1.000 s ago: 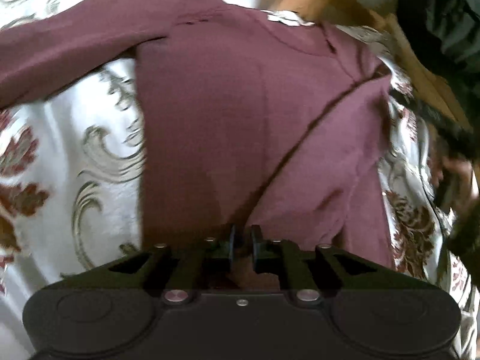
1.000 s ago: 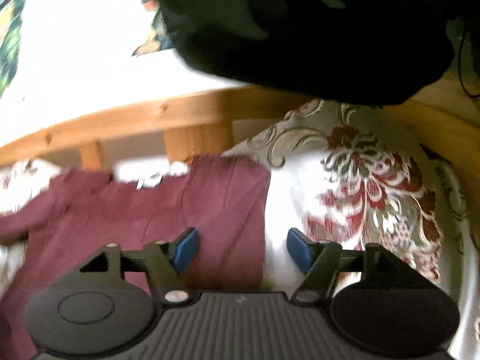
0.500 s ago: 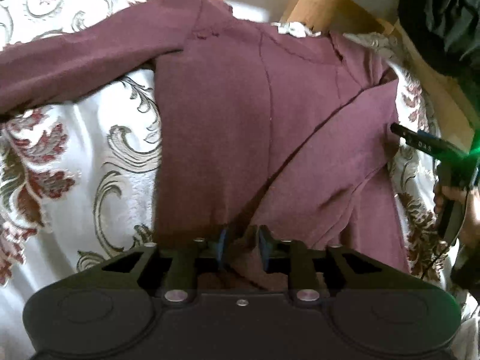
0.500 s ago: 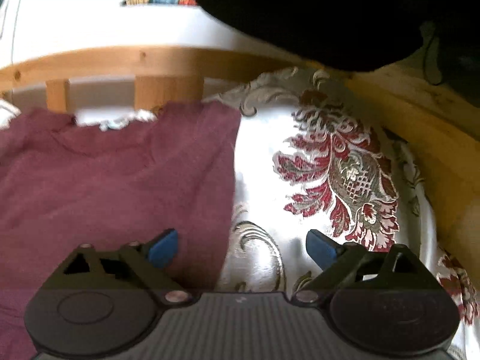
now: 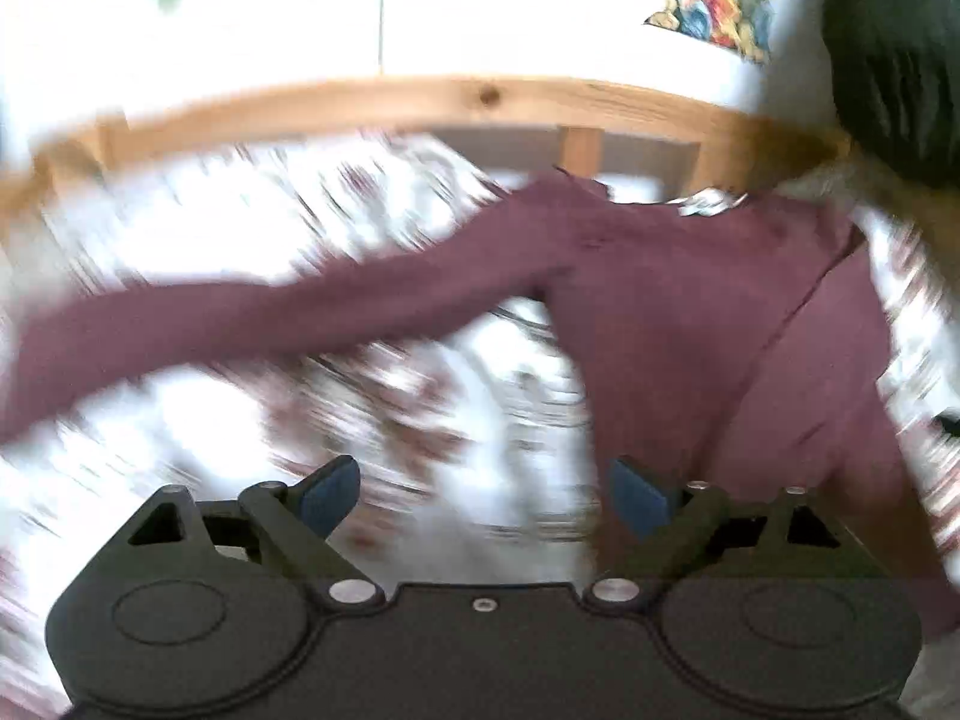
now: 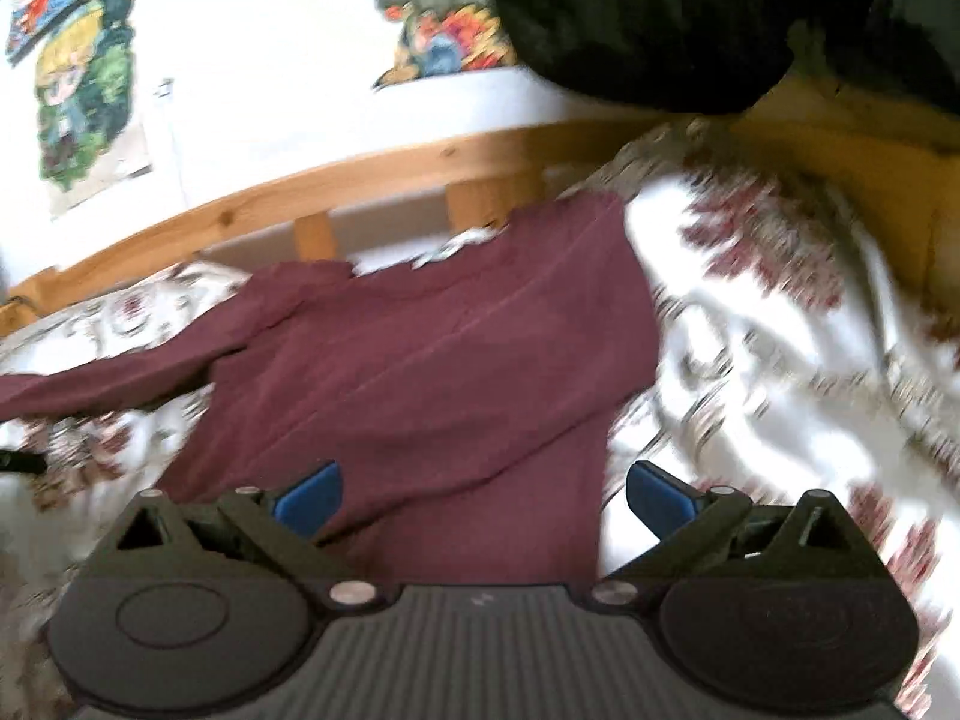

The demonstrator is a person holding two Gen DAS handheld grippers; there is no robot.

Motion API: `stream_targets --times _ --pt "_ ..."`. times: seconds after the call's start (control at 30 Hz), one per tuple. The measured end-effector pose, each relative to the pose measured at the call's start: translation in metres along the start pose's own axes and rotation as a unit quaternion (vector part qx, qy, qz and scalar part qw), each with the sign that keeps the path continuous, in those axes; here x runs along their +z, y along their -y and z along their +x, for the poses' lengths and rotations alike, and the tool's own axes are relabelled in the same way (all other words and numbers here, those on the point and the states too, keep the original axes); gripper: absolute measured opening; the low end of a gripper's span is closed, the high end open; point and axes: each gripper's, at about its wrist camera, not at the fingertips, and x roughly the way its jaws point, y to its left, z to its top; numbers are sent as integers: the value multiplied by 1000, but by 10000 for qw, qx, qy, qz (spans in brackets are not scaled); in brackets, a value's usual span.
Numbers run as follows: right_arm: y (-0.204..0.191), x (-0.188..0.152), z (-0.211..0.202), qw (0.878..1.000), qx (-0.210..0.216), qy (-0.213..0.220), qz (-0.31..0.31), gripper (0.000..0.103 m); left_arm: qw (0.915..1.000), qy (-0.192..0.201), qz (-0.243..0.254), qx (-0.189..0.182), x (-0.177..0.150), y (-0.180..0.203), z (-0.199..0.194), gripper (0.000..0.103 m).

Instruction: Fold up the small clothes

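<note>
A maroon long-sleeved top [image 5: 690,330] lies flat on a floral bedspread [image 5: 180,420]. Its right sleeve is folded across the body; its left sleeve [image 5: 270,312] stretches out to the left. My left gripper [image 5: 483,495] is open and empty, over the bedspread just left of the top's body. My right gripper [image 6: 480,495] is open and empty above the lower right part of the top [image 6: 432,360], its left finger over the cloth and its right finger over the bedspread [image 6: 780,360]. Both views are motion-blurred.
A wooden bed rail [image 5: 480,99] runs along the far edge, also in the right wrist view [image 6: 360,174], with a white wall and colourful pictures [image 6: 78,102] behind. A dark garment [image 6: 660,12] hangs at upper right. A wooden side board [image 6: 840,156] borders the bed on the right.
My left gripper has opened, let go of the top and swung left over the bedspread. My right gripper has stayed open and pulled back, showing more of the top.
</note>
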Motion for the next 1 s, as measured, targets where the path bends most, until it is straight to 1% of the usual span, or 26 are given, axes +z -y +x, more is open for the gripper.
stream_targets --times 0.03,0.1,0.17,0.23,0.27,0.3,0.33,0.37,0.4,0.43,0.47,0.5,0.53,0.57,0.6,0.63,0.67,0.73,0.83,0.9,0.93,1.0 --pt "-4 -4 1 9999 105 -47 -90 103 9987 21 412 309 2 -4 -6 92" --pt "-13 -11 5 9991 195 -142 -351 103 9913 -86 1037 806 5 -10 -11 92" --pt "-17 -16 8 9985 309 -211 -396 103 9826 -230 1376 1230 10 -20 -8 92" --pt "-17 -17 12 9981 463 -241 -317 103 9765 -445 1470 1512 17 -30 -1 91" --pt "-17 -19 12 9980 501 -250 -289 103 9742 -577 1486 1596 19 -36 4 91" --pt "-15 -21 14 9978 535 -265 -278 103 9705 -733 1533 1709 23 -41 11 89" --pt "-14 -23 16 9977 554 -283 -277 103 9657 -858 1604 1854 25 -46 17 84" --pt "-11 -24 18 9976 546 -306 -281 103 9590 -985 1713 2031 28 -49 24 80" --pt "-9 -26 21 9977 508 -332 -289 103 9530 -1100 1837 2145 30 -51 30 79" --pt "-7 -28 24 9980 452 -347 -290 103 9471 -1199 1961 2239 30 -54 35 75" --pt "-4 -30 27 9982 386 -367 -268 103 9427 -1275 2043 2308 33 -57 40 72" --pt "-1 -31 29 9984 343 -394 -223 103 9417 -1330 2065 2298 36 -61 45 72" --pt "3 -31 31 9985 311 -429 -138 103 9433 -1359 2032 2245 41 -64 47 69" --pt "8 -30 32 9986 294 -438 -59 103 9452 -1368 1994 2195 46 -65 51 56" --pt "11 -30 32 9987 272 -426 16 103 9474 -1387 1947 2129 50 -65 52 45" --pt "14 -29 32 9988 256 -409 71 103 9496 -1427 1887 2055 54 -64 52 25" --pt "17 -28 32 9988 255 -398 94 103 9506 -1477 1841 2017 58 -64 53 11" --pt "19 -27 32 9989 279 -371 117 103 9546 -1581 1708 1860 67 -64 51 6" --pt "21 -26 29 9989 305 -328 118 103 9630 -1694 1383 1577 80 -60 39 5" --pt "21 -24 27 9990 319 -284 132 103 9719 -1823 852 1221 93 -58 27 5" --pt "21 -23 25 9990 324 -263 141 103 9755 -1911 481 974 100 -57 21 5" --pt "20 -21 23 9992 304 -226 140 103 9806 -1910 55 436 114 -48 9 5"
